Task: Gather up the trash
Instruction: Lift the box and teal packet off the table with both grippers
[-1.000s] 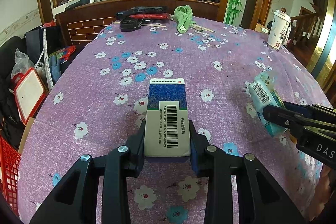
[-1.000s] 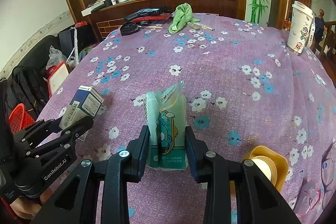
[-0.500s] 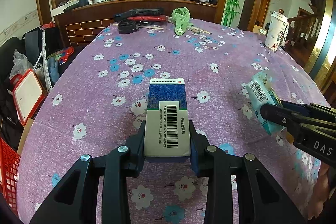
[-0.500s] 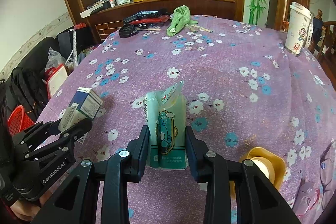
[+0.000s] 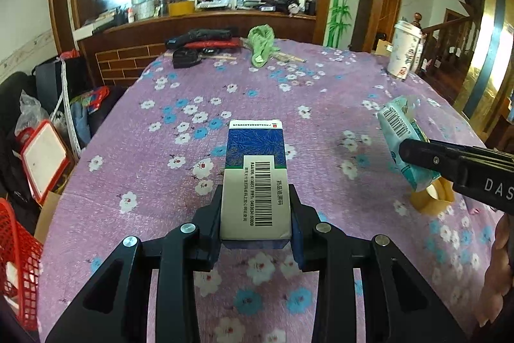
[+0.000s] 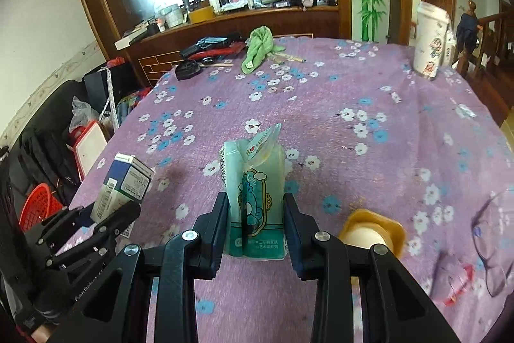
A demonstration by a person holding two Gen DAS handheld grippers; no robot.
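Both hands are loaded at once, which reads as gathering two pieces of trash in one pass before carrying them off. The left claw is clamped on a medicine box by its two long sides near the bottom end, so most of the carton sticks out ahead of the fingers, lifted clear above the tabletop. The right claw pinches a tissue packet the same way, squeezing its soft sides so it stands up between the fingers, also off the floral cloth. The box is a crisp rectangular carton, blue with a leaf pattern on the far half and white nearer the claw, carrying a barcode label. The packet is pale mint plastic with a cartoon bear, its top flap peeled open and crumpled, so it looks partly used. A red basket sits low beside the table's left edge, possibly the drop point.
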